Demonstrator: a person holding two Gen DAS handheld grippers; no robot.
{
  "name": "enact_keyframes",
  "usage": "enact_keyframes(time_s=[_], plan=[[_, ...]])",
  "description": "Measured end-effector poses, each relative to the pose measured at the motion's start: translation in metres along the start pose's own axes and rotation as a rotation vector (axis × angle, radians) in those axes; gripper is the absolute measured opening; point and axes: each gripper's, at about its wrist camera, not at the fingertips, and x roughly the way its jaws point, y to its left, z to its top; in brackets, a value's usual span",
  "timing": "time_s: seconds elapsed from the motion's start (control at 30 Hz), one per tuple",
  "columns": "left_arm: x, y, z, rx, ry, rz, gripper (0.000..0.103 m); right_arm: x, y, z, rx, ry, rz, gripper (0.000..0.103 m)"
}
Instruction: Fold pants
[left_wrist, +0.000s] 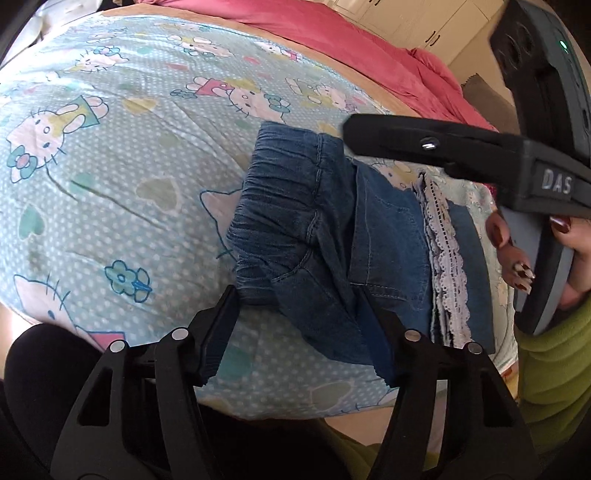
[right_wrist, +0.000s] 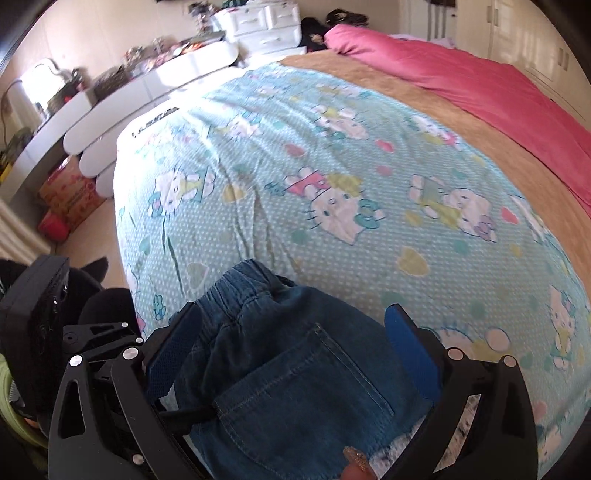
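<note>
Folded blue jeans (left_wrist: 306, 221) lie on the cartoon-cat bedsheet (left_wrist: 110, 166), elastic waistband toward the left. My left gripper (left_wrist: 297, 295) straddles their near edge. Its left fingertip (left_wrist: 231, 299) touches the waistband, while sheet shows between that pad and the denim lower down, so the jaws stand open. In the right wrist view the jeans (right_wrist: 295, 387) fill the foreground, back pocket up. My right gripper (right_wrist: 293, 312) hovers over them with its jaws wide open, blue pads on either side. One finger of the right gripper (left_wrist: 406, 144) crosses the far side of the jeans.
A stack of folded clothes with lace trim (left_wrist: 448, 266) lies right of the jeans. A hand with painted nails (left_wrist: 517, 266) and a green sleeve (left_wrist: 554, 350) hold the right tool. A pink quilt (right_wrist: 480, 92) and tan blanket (right_wrist: 424, 122) lie beyond; white drawers (right_wrist: 266, 26) stand behind the bed.
</note>
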Motion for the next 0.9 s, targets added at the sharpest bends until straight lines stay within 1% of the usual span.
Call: enact_keyframes(time_s=[0.13,0.27,0.33,0.37,0.4,0.43,0.47,0.5,0.53,0.57,0.6,0.67,0.73,0.77,0.8,0.83,0.87,0.9], plan=[[0.004,0.004,0.003,-0.017,-0.006,-0.025,0.055,0.029,0.003,0.006,-0.036,0.055,0.032,0.098],[0.006,0.004,0.004,-0.001,-0.010,-0.020,0.055,0.056,0.001,0.011,-0.010,0.092,0.092,0.096],[0.007,0.004,0.004,0.002,-0.012,-0.024,0.055,0.068,0.001,0.010,0.005,0.114,0.153,0.082],[0.007,0.005,0.005,0.002,-0.013,-0.028,0.056,0.073,0.000,0.008,0.013,0.121,0.190,0.070],[0.007,0.005,0.005,-0.001,-0.014,-0.034,0.057,0.074,0.001,0.007,0.013,0.116,0.201,0.056],[0.008,0.006,0.005,-0.003,-0.017,-0.043,0.060,0.073,0.002,0.006,0.001,0.104,0.232,0.047],[0.008,0.005,0.005,0.001,-0.020,-0.050,0.061,0.069,0.003,0.006,-0.003,0.093,0.236,0.041],[0.009,0.004,0.007,0.008,-0.020,-0.053,0.066,0.064,0.003,0.006,-0.005,0.084,0.235,0.034],[0.009,0.001,0.007,0.022,-0.020,-0.053,0.072,0.055,0.002,0.006,-0.011,0.066,0.240,0.031],[0.008,-0.003,0.007,0.035,-0.020,-0.051,0.077,0.047,0.001,0.005,-0.015,0.048,0.243,0.029],[0.007,-0.007,0.008,0.047,-0.025,-0.051,0.084,0.037,-0.001,0.005,-0.015,0.026,0.253,0.029],[0.005,-0.013,0.008,0.059,-0.040,-0.055,0.085,0.014,-0.009,0.003,-0.014,-0.023,0.264,0.029],[0.002,-0.018,0.010,0.048,-0.061,-0.072,0.086,-0.007,-0.021,-0.001,0.002,-0.063,0.268,0.029],[0.002,-0.019,0.011,0.036,-0.067,-0.081,0.088,-0.017,-0.027,-0.004,0.012,-0.080,0.270,0.029],[0.002,-0.022,0.014,0.013,-0.080,-0.086,0.094,-0.024,-0.032,-0.007,0.016,-0.089,0.270,0.029],[0.001,-0.024,0.017,-0.006,-0.094,-0.081,0.094,-0.035,-0.038,-0.011,0.020,-0.106,0.263,0.029],[0.001,-0.027,0.019,-0.013,-0.099,-0.094,0.094,-0.043,-0.045,-0.015,0.028,-0.119,0.259,0.029],[0.001,-0.032,0.021,-0.018,-0.102,-0.123,0.094,-0.049,-0.051,-0.018,0.039,-0.129,0.260,0.029]])
